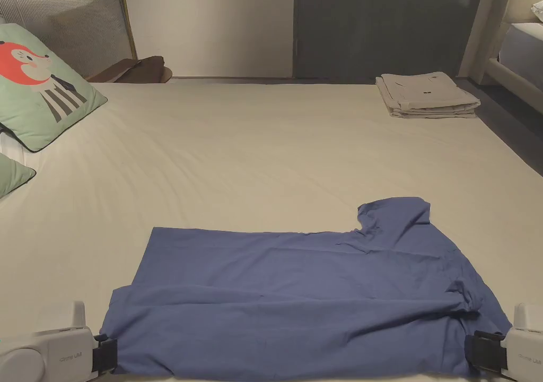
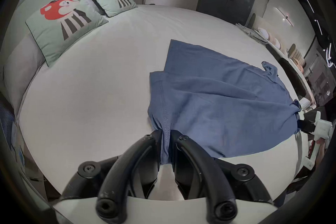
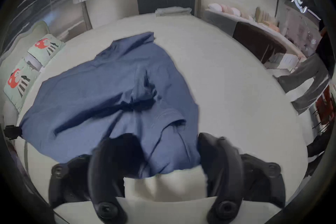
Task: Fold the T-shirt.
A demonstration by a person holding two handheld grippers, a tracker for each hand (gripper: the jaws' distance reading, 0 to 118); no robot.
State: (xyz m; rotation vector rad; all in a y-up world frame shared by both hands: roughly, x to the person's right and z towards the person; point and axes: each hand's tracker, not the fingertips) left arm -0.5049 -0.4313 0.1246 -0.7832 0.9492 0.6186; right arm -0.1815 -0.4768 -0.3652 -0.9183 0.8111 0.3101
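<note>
The blue T-shirt [image 1: 302, 293] lies spread on the bed [image 1: 265, 149], at its near edge, with its hem to the left and its collar and sleeves to the right. The left gripper [image 2: 166, 138] sits at the shirt's near left corner, its jaws narrow and pinching the hem between them. The right gripper [image 3: 167, 144] sits at the shirt's near right corner, its jaws wide apart, with cloth lying between them. Beyond the shirt, on the far right of the bed, is a folded pile [image 1: 427, 95]. Far left of the shirt lie two pillows [image 2: 67, 22].
</note>
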